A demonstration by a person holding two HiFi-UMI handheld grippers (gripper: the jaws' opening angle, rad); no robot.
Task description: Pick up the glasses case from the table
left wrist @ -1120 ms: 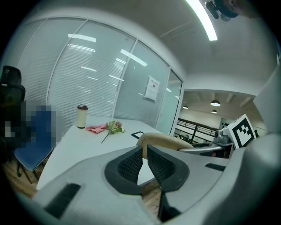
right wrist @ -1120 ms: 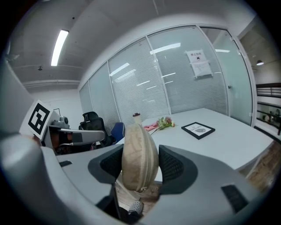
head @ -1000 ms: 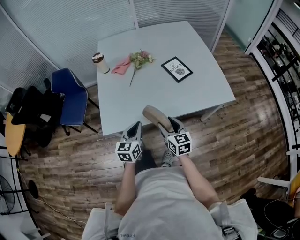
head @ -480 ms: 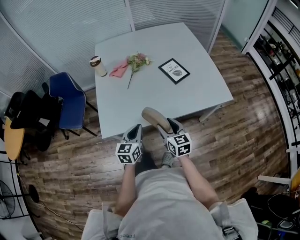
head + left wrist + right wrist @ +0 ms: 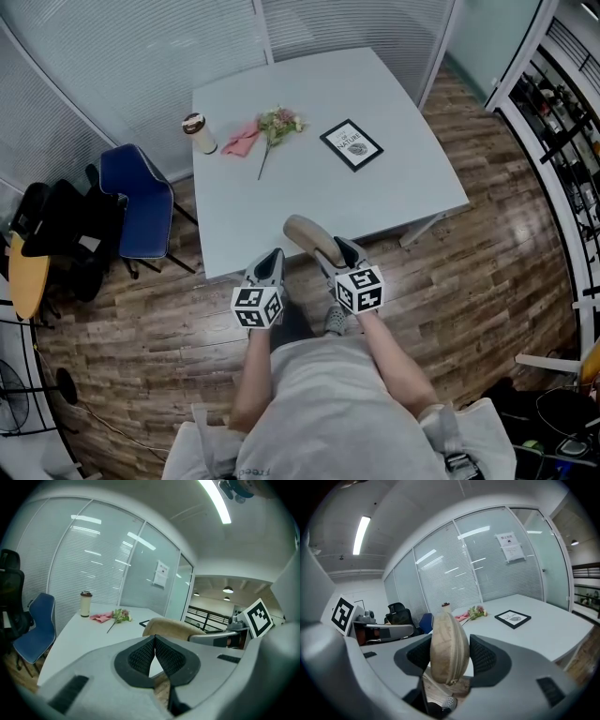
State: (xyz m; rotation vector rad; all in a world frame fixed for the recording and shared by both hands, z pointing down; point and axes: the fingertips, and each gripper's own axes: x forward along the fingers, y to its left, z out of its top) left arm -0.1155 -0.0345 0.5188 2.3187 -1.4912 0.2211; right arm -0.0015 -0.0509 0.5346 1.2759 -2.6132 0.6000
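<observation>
At 6 o'clock in the head view, left gripper (image 5: 271,255) with jaws pressed together. Just beside it at 3 o'clock, right gripper (image 5: 338,249) clamped on the tan glasses case (image 5: 309,236), held edge-up between the pads, off the table (image 5: 403,187), by its near edge. Farther, toward 12 o'clock on the table, a black-framed picture (image 5: 352,144). Toward 11 o'clock, a flower stem (image 5: 276,125), a pink cloth (image 5: 242,137) just beside it, then a lidded cup (image 5: 199,132). At 9 o'clock, off the table, a blue chair (image 5: 139,197).
</observation>
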